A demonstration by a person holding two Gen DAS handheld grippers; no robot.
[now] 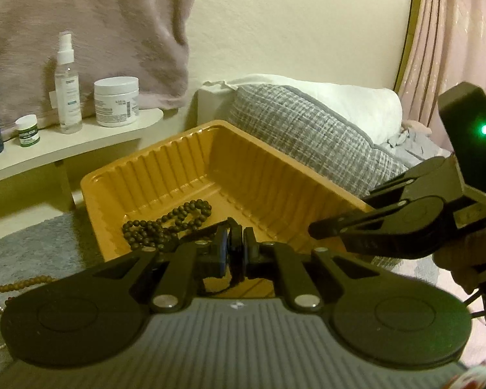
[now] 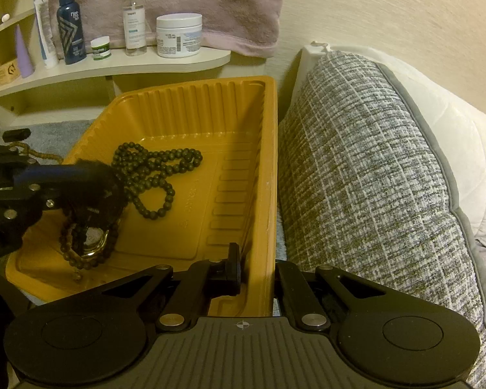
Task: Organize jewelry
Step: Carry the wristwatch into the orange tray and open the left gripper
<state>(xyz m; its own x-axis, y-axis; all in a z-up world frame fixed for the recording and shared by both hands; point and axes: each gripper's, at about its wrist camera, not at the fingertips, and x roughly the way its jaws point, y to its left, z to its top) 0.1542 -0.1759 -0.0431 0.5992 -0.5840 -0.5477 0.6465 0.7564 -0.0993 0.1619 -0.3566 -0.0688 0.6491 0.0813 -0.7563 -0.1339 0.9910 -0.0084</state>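
Shelf [image 2: 113, 68] behind tray [image 2: 269, 162]; right jaws clamp its wall, left apparently grip bracelet [image 2: 90, 243].

Cream wall [image 2: 388, 16], curved shelf [image 2: 129, 66] of toiletries, grey woven cushion [image 2: 372, 178].

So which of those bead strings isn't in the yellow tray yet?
The light brown bead string, lying on the grey mat left of the yellow tray. The dark bead string already rests inside the tray.
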